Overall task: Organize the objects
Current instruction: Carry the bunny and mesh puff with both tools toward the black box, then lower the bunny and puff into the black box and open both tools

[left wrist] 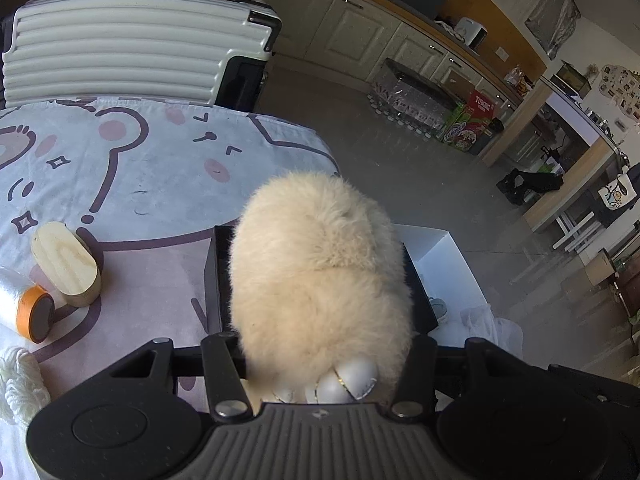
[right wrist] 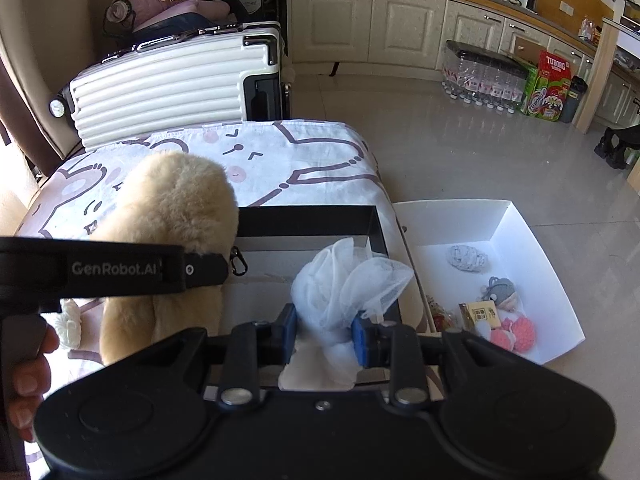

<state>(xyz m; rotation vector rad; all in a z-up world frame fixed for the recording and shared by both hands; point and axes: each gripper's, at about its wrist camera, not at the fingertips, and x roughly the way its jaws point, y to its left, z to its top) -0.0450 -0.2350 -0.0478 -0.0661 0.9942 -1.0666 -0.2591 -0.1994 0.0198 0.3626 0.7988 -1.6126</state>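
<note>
The cream fluffy plush toy (left wrist: 320, 272) sits clamped in the left gripper (left wrist: 324, 364) above the black rectangular box (right wrist: 308, 220). The right gripper (right wrist: 325, 334) pinches a white mesh pouch (right wrist: 348, 280) over this box.

A table (left wrist: 168, 184) was covered by a white cloth (right wrist: 312, 152) printed with cartoon bears in purple lines. On it, at the left, a wooden oval block (left wrist: 66, 262) was laid, and just beside it a clear roll with an orange end (left wrist: 30, 308) was placed. A black open box (right wrist: 308, 220) was set at the near right edge of the table. On the grey tiled floor (right wrist: 460, 152), to the right of the table, a white carton tray (right wrist: 516, 232) with small trinkets was placed.
</note>
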